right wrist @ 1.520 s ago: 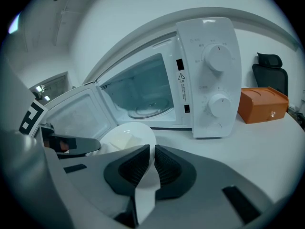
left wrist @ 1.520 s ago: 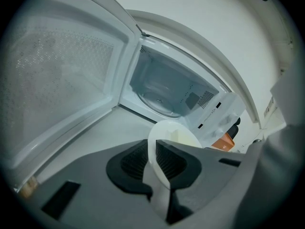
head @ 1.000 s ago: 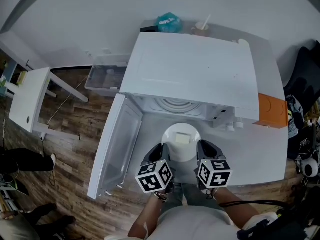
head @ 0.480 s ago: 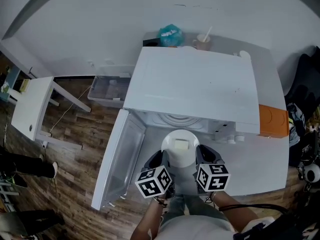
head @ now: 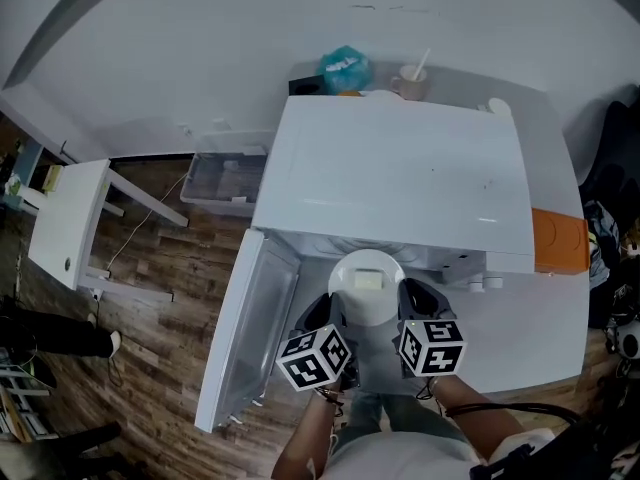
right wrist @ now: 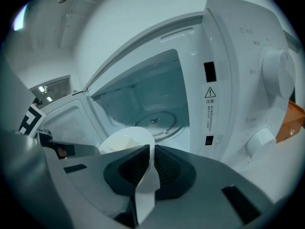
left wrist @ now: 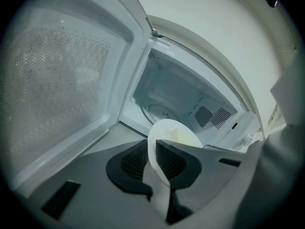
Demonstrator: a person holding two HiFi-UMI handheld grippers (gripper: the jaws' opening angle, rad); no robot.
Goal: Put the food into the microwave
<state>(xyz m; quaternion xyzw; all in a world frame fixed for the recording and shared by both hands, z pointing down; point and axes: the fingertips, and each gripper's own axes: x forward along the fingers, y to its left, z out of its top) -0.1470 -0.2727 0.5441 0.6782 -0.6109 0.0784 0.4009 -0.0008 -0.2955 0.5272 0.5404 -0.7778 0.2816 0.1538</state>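
Left gripper (left wrist: pixel 153 160) is clamped on the left rim of the white plate (head: pixel 367 290), and right gripper (right wrist: pixel 150 168) is clamped on the right rim. In each gripper view the rim is seen edge-on, pinched between the pads. Plate is carried between the two, just in front of the person, at the mouth of the microwave (head: pixel 400 163) cavity, not yet on the turntable (right wrist: pixel 153 123). One pale yellow block of food (head: pixel 367 280) is seen at plate centre. Door (head: pixel 245 333) is swung wide open to the left, just beside the left gripper; contact between them cannot be told. Control panel with two knobs (right wrist: pixel 274 78) is seen close on the right of the right gripper. Inside the cavity only the round glass turntable is seen, just beyond the plate's far edge. Microwave is set on a white table (head: pixel 530 333). An orange box (head: pixel 560 243) is seen against its right side. Behind it, at the wall, are a teal bag (head: pixel 345 68) and a cup (head: pixel 408 85) with a stick in it. On the wood floor to the left is a clear plastic bin (head: pixel 222 183), contents not readable, and further left a small white side table (head: pixel 65 223).
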